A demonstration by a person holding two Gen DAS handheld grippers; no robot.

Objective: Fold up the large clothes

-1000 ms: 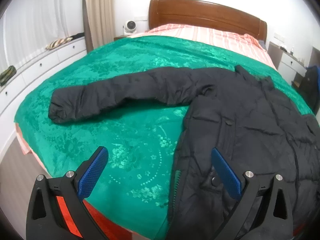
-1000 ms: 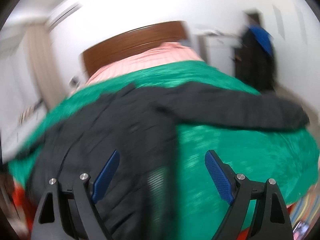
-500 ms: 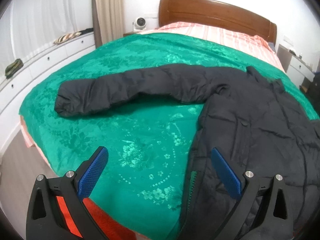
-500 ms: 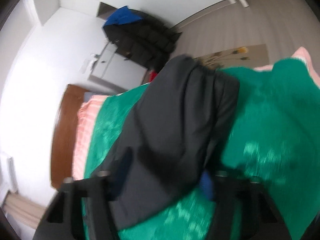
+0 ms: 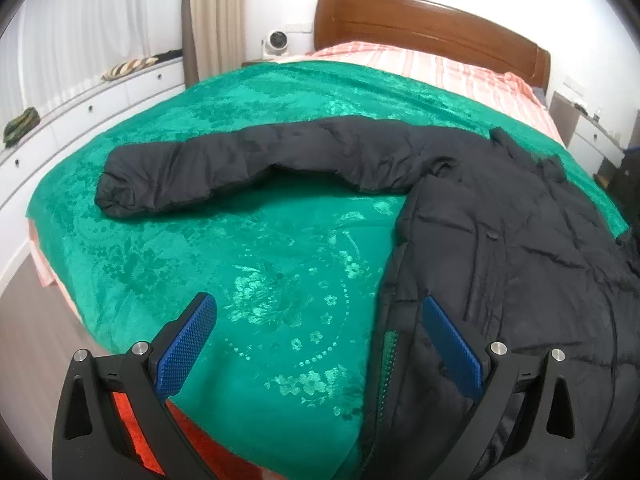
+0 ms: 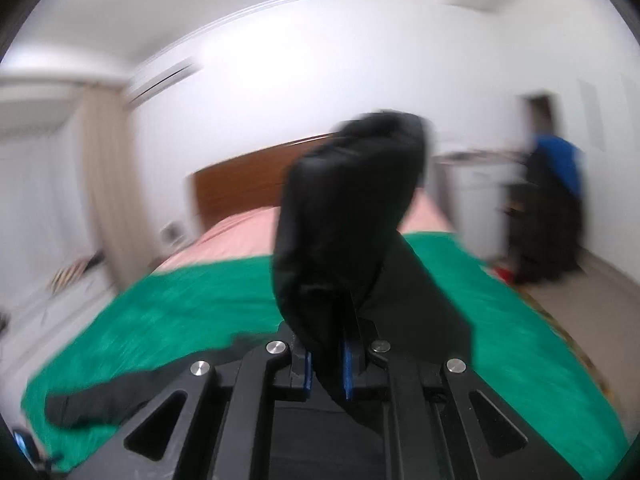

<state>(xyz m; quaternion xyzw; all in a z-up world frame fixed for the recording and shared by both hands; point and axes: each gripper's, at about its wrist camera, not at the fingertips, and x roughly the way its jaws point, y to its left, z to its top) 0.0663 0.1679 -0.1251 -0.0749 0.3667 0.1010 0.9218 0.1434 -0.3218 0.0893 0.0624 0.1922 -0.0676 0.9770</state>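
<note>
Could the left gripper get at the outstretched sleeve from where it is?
Probably yes: the left gripper is open and empty, and only bare green blanket lies between it and the sleeve, which rests flat and uncovered.

No writing I can read anywhere.

From my left tongs I find no label or brand on the black jacket (image 5: 500,240), the green bedspread (image 5: 260,280) or the wooden headboard (image 5: 432,28); the right-hand view is too blurred to make out any lettering or numbers.
</note>
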